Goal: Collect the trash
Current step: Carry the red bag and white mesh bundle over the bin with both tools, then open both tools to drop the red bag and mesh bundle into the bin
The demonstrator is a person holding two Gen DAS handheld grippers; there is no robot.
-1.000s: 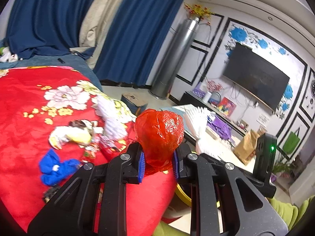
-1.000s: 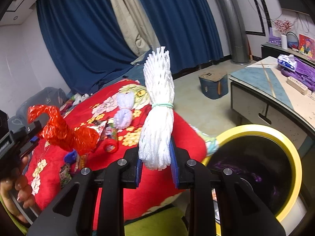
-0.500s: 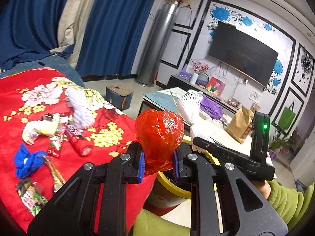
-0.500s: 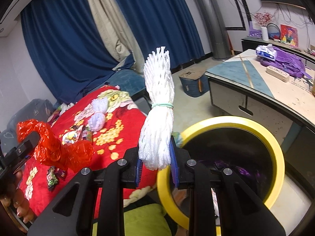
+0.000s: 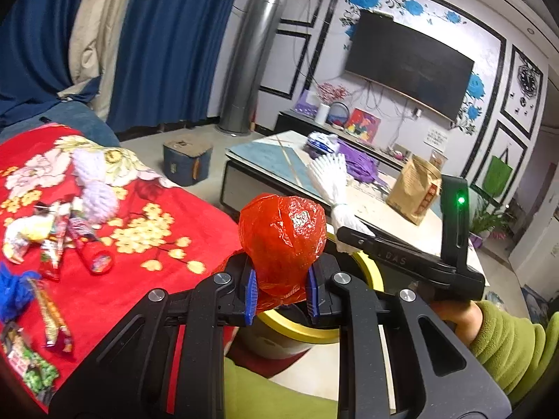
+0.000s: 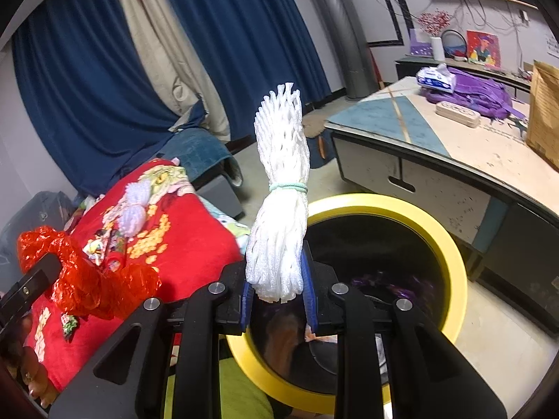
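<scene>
My left gripper (image 5: 281,291) is shut on a crumpled red plastic bag (image 5: 283,237), held just above the near rim of a yellow-rimmed trash bin (image 5: 367,265). My right gripper (image 6: 277,295) is shut on a bundle of white foam netting (image 6: 281,209) tied with a green band. It hangs over the left edge of the bin (image 6: 450,244), whose dark inside holds purple scraps. The red bag (image 6: 87,279) also shows at the lower left of the right wrist view, and the white netting (image 5: 333,185) shows in the left wrist view.
A red floral blanket (image 5: 139,244) at the left carries candy wrappers (image 5: 56,223), a blue scrap (image 5: 14,289) and two pale foam nets (image 5: 94,188). A low table (image 6: 464,146) with a purple bag and a brown paper bag stands right of the bin. A sleeve in green (image 5: 510,342) holds the right gripper.
Both grippers moved right and down, away from the blanket and toward the bin. The bin now fills more of both views. Both grips are unchanged.
</scene>
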